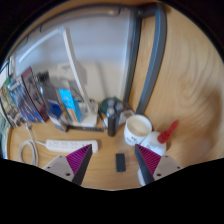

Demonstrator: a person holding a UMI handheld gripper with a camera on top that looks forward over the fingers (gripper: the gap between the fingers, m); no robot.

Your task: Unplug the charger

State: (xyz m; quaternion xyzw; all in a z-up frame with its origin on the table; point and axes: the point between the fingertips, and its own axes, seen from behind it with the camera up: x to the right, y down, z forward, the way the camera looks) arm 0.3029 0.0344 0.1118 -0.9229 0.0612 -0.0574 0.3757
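Observation:
A small black charger-like block (120,161) lies flat on the wooden desk (190,100), between my two fingers and a little ahead of them, with a clear gap on each side. My gripper (112,166) is open, and its pink pads (80,158) stand wide apart. A white power strip (62,146) lies to the left, just beyond the left finger. A white cable (29,152) curls off its left end.
A white mug (137,128) stands ahead on the right, with a red-capped item (166,131) and a white box (152,146) beside it. A dark jar (113,112), several books (28,96) and a monitor (80,45) on its stand fill the back.

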